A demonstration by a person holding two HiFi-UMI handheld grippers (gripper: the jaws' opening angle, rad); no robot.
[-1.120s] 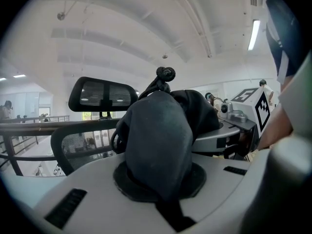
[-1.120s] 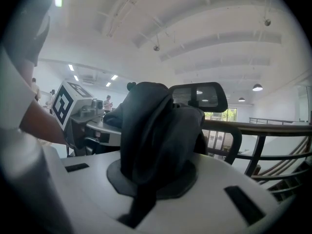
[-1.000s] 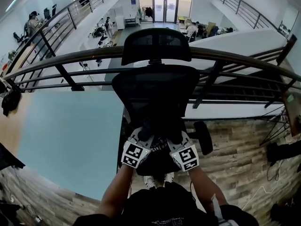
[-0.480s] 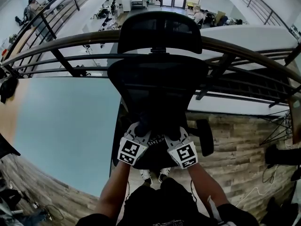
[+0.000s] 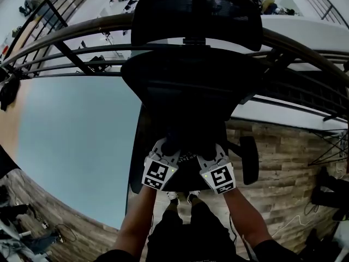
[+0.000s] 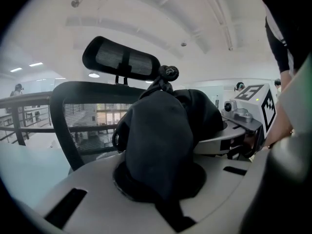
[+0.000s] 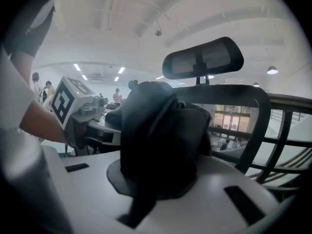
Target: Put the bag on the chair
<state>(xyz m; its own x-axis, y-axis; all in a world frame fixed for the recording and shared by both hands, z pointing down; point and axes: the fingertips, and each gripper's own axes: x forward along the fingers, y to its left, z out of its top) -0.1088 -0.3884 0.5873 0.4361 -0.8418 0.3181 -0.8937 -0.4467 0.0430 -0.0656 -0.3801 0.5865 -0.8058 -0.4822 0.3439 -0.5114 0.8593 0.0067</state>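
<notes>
Wood floor (image 5: 283,162) underlies 1 chair (image 5: 185,86), 1 bag (image 6: 161,130).

Dark bag (image 6: 161,135) clamped in left tongs (image 6: 162,194), mesh chair (image 6: 61,116) behind, right tongs (image 6: 241,123) alongside.

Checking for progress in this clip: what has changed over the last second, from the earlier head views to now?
The head view has closed in: the black mesh office chair looms larger, its headrest nearer the top edge. Nothing taken or let go. Left gripper and right gripper stay shut on the dark fabric bag, over the seat.
</notes>
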